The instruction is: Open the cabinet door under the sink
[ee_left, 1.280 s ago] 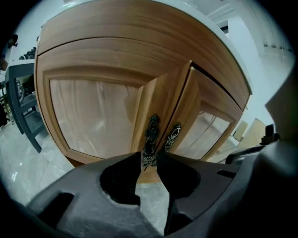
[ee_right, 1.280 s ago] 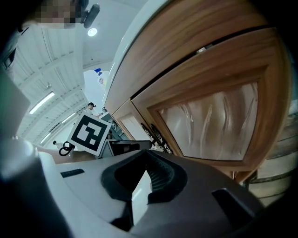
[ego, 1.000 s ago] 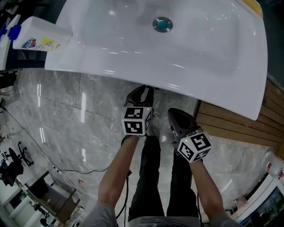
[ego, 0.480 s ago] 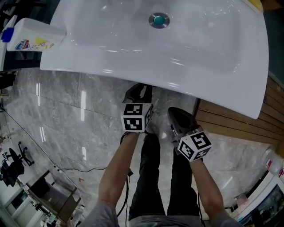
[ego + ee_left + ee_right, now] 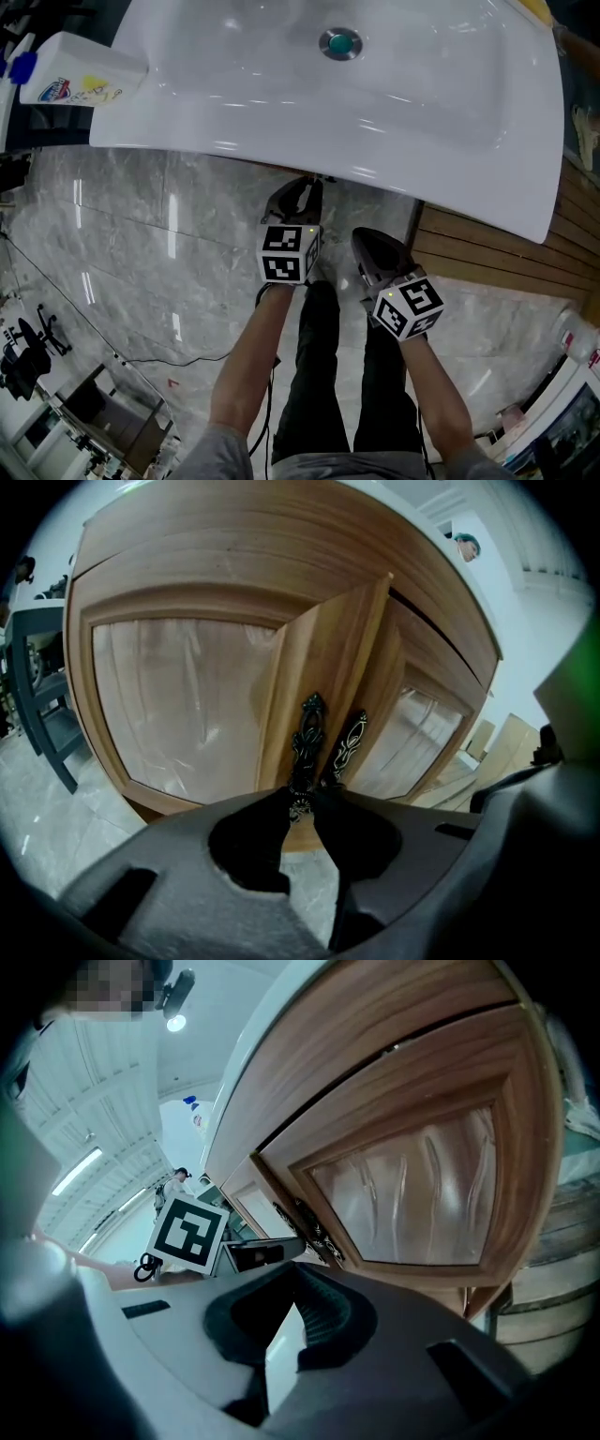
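Note:
The wooden cabinet under the white sink (image 5: 450,159) has two doors with frosted panels. The left door (image 5: 328,658) stands slightly ajar, its free edge out in front of the right door (image 5: 427,714). Each door carries a dark ornate handle (image 5: 307,731). My left gripper (image 5: 300,797) is shut on the lower end of the left door's handle; in the head view it reaches under the sink's front edge (image 5: 298,201). My right gripper (image 5: 378,251) hangs beside it, shut and holding nothing (image 5: 292,1267), facing the right door (image 5: 412,1194).
A white bottle (image 5: 75,80) lies at the sink's left corner. A dark shelf unit (image 5: 37,686) stands left of the cabinet. Wooden slats (image 5: 487,258) cover the floor to the right. The person's legs (image 5: 319,375) stand on marble tiles.
Almost nothing differs. The left gripper stays under the sink's edge on the handle, and the right one holds its place; only the head view shifts slightly.

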A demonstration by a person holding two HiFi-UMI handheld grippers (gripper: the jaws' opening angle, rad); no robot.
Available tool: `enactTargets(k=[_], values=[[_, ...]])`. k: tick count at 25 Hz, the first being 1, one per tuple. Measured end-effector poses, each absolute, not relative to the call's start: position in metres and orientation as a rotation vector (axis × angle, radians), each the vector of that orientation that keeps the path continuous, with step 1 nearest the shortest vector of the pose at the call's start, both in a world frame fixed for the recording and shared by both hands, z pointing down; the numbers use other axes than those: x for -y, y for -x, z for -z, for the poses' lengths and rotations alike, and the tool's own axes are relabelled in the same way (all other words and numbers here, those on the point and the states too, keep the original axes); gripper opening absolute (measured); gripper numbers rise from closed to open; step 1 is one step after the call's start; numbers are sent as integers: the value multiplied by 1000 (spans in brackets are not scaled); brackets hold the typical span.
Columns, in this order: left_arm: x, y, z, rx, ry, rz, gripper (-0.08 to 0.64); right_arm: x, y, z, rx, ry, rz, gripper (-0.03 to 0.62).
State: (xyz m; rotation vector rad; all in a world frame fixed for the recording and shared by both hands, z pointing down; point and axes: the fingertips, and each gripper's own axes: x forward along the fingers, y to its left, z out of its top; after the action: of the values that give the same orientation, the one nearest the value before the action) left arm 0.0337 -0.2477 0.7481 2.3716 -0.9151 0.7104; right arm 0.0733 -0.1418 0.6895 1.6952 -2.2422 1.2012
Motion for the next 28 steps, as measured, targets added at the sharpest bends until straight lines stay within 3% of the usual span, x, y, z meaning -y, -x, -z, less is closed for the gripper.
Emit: enactTargets(k=[28], values=[[188, 36, -748, 476, -2689, -737, 84, 145, 5, -692, 2228, -1613, -1175, 11]])
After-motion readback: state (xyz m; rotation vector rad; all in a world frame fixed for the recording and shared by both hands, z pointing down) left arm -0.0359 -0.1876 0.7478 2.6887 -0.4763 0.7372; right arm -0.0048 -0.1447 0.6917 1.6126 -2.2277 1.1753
